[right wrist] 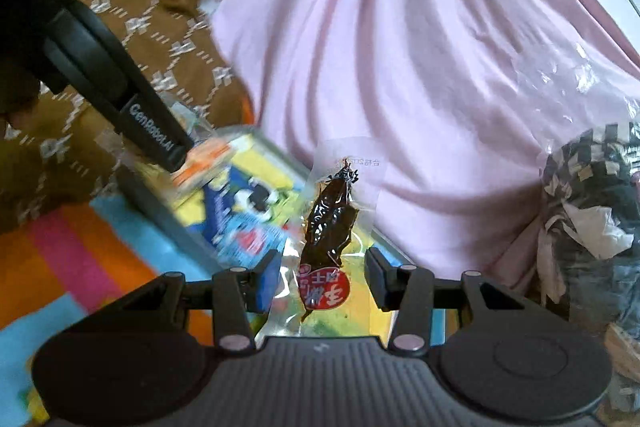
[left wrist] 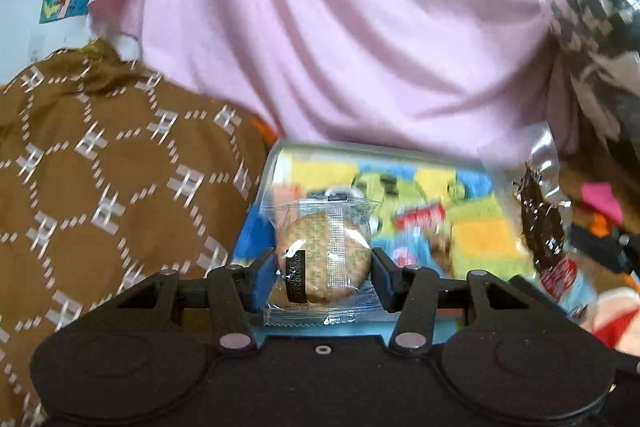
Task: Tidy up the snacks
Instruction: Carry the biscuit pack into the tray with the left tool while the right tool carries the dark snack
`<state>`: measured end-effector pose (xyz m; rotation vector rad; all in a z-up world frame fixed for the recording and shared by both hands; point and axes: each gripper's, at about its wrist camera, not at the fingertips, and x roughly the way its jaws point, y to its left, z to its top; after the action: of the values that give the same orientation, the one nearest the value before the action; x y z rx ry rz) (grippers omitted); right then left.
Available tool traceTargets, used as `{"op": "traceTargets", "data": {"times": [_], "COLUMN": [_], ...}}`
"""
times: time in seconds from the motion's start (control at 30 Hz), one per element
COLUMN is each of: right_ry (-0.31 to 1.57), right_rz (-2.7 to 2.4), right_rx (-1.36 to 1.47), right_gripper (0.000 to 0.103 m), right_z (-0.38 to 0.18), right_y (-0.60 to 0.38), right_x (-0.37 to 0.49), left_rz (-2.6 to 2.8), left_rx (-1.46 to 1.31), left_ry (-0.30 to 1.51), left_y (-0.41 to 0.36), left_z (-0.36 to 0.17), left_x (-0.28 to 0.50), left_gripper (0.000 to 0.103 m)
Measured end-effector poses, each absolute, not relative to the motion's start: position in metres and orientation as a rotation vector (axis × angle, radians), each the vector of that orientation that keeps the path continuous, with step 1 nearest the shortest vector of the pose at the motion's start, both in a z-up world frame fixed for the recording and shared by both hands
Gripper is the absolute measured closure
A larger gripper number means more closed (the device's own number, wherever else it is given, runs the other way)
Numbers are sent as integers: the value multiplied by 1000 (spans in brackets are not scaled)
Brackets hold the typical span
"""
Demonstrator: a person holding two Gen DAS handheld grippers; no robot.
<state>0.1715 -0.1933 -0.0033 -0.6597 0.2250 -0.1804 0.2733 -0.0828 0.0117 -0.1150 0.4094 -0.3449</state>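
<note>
In the left wrist view my left gripper (left wrist: 323,269) is shut on a round biscuit in a clear wrapper (left wrist: 324,259), held above a clear box (left wrist: 276,163) with colourful snack packs inside. The right gripper's dark dried-meat packet (left wrist: 540,227) shows at the right edge. In the right wrist view my right gripper (right wrist: 322,277) holds that clear packet of dark dried meat with a red label (right wrist: 330,223) between its jaws, which stand fairly wide, over the same box (right wrist: 280,151). The left gripper's arm (right wrist: 132,107) reaches in from the upper left.
A pink cloth (left wrist: 340,39) hangs behind the box. A brown patterned cloth (left wrist: 100,167) lies left of it. A striped colourful mat (right wrist: 80,259) lies under the box. A clear plastic bag with black-and-white checked fabric (right wrist: 592,195) sits at the right.
</note>
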Motion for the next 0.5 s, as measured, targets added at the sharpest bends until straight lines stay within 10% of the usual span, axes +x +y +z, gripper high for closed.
{"op": "traceTargets", "data": {"times": [0.5], "right_ry": [258], "right_rz": [-271], "right_rx": [-385], "right_gripper": [52], "right_z": [5], "right_y": [-253], "right_x": [235], "left_rz": [-405], "left_rx": [-47], "left_ry": [388], "left_y": [-128], "left_z": [-13], "left_x": [314], "left_gripper": [54]}}
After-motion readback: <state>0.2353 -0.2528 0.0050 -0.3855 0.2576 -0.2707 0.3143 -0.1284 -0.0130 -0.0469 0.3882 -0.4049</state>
